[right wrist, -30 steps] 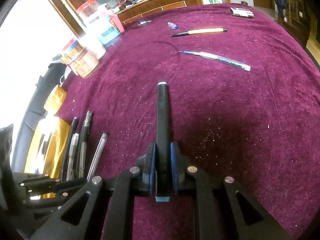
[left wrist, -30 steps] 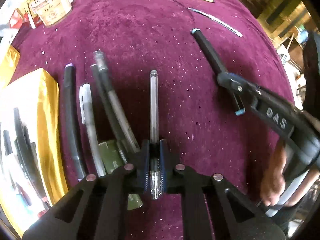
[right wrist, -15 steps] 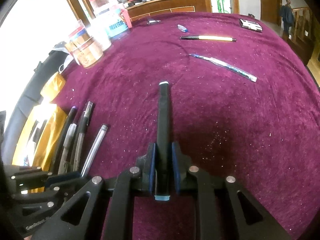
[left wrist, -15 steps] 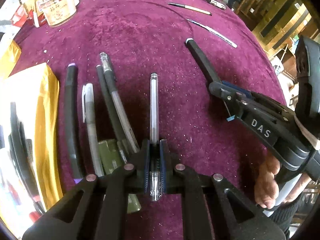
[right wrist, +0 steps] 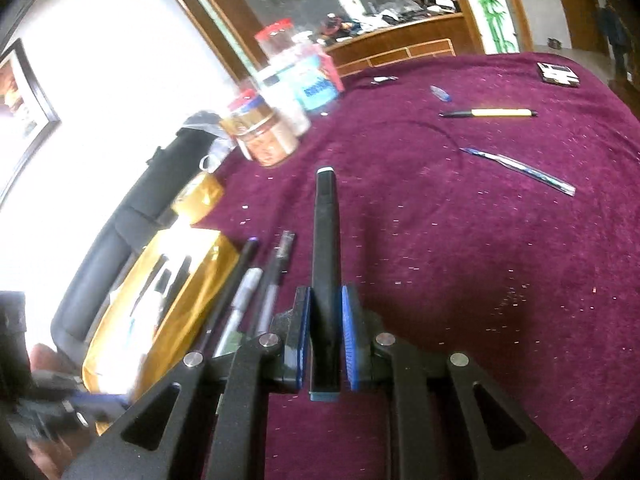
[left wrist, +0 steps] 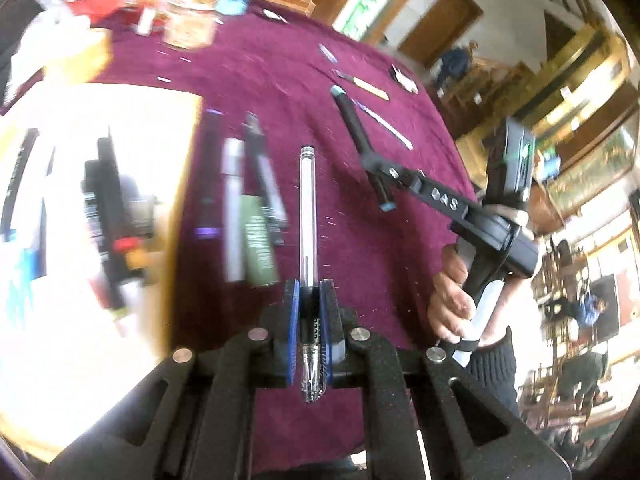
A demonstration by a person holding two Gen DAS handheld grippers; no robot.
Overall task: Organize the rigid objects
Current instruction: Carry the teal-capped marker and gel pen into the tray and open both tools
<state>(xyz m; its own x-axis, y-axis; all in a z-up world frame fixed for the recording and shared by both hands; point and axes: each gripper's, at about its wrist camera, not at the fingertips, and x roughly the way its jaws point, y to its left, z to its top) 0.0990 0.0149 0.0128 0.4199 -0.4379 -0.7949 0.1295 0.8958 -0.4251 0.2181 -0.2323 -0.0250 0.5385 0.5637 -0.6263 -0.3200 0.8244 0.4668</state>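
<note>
Maroon velvet-like cloth covered the tabletop (left wrist: 280,80) in the left wrist view. The left hand-held gripper (left wrist: 309,320) was closed on a clear pen (left wrist: 308,208), clamped near its tip end, barrel pointing forward above the cloth, apparently lifted for carrying. A row of pens (left wrist: 240,184) lay side by side just left of it, beside a gold-edged box (left wrist: 176,184), which suggested a sorting line. Motion blur and glare washed out the box contents; individual items there could not be identified. The right hand-held gripper (left wrist: 380,184) appeared at right, holding a black marker (left wrist: 352,120).

In the right wrist view, the right hand-held gripper (right wrist: 326,344) gripped the black marker (right wrist: 326,248) between blue pads, its teal-capped end toward the camera, held clear of the tabletop (right wrist: 480,260). The row of pens (right wrist: 256,280) lay left, its near ends hidden behind the gripper body. A yellow pen (right wrist: 492,112) and a wrapped blue item (right wrist: 520,170) lay well apart, unsorted. The lower-left corner was blurred.
</note>
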